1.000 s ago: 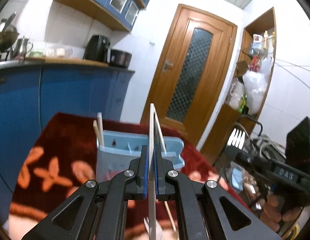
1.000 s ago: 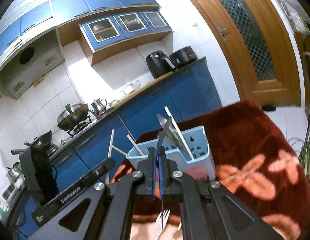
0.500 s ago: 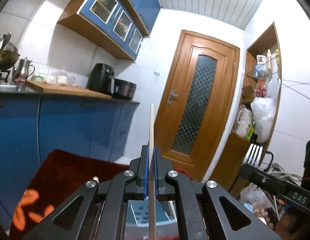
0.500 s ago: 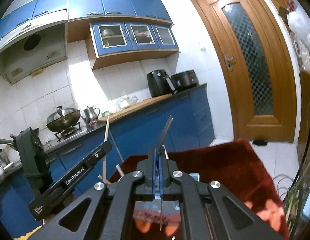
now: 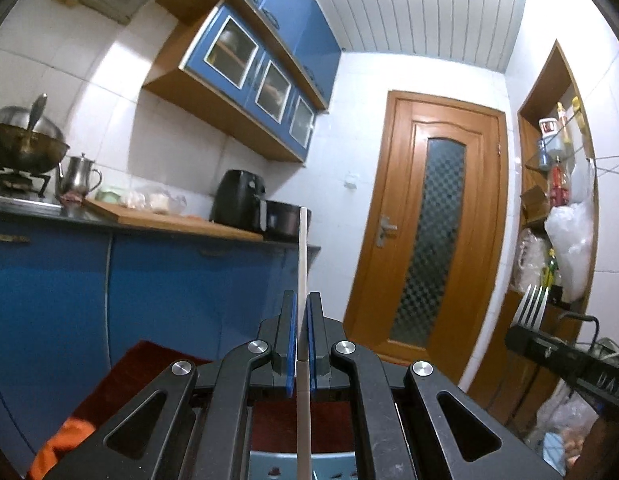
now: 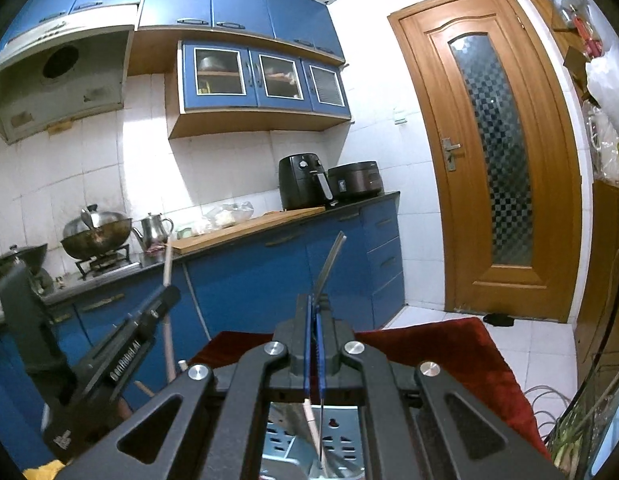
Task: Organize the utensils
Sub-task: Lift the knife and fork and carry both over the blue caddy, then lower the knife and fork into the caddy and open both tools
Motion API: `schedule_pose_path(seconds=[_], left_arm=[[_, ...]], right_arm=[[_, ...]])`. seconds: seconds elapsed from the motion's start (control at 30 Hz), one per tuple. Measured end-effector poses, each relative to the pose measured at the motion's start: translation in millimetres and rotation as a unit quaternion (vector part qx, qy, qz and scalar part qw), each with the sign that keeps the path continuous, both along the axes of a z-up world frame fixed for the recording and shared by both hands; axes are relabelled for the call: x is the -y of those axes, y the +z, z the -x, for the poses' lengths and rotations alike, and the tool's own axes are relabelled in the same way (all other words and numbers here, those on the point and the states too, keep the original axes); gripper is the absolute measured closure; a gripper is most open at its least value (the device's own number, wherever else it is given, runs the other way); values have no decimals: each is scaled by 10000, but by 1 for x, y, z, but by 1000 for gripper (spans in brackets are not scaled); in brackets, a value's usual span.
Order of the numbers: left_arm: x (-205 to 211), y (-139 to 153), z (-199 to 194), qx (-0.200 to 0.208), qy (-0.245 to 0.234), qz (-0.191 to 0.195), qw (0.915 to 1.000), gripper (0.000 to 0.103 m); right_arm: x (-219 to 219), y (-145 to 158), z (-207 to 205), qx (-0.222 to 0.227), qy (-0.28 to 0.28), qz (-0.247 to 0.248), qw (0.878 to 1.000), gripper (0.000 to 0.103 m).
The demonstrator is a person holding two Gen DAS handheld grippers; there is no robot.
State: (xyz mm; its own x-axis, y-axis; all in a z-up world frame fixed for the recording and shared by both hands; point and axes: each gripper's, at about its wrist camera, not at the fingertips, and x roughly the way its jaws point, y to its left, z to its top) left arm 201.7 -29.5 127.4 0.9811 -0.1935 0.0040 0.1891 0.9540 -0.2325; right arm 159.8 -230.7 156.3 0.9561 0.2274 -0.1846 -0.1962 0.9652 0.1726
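Note:
My left gripper is shut on a pale wooden chopstick that stands upright through the jaws. My right gripper is shut on a metal fork, handle end up; its tines show in the left wrist view above the right gripper's body. The light-blue utensil holder sits directly below both grippers, mostly hidden by them; it also shows in the left wrist view. The left gripper with its chopstick shows at the left of the right wrist view.
The holder stands on a table with a red patterned cloth. Blue kitchen cabinets and a counter with a wok, kettle and air fryer lie behind. A wooden door is at the right.
Both grippers have tilted upward with their utensils; the holder has dropped from mid-frame to the bottom edge of both views. Both stay shut.

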Motion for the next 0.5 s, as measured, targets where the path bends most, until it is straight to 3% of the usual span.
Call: schedule_pose_path(seconds=[0.23, 0.37, 0.5], left_arm=[[17, -27, -10, -132, 277, -296, 9991, 99], [26, -40, -8, -195, 262, -526, 9981, 98], [25, -46, -10, -386, 236, -499, 9977, 99]], right_arm=[[-5, -19, -9, 4, -164, 317, 9994, 100], [-9, -31, -18, -191, -108, 371, 9991, 100], [-11, -43, -24, -422, 6, 454, 9981, 99]])
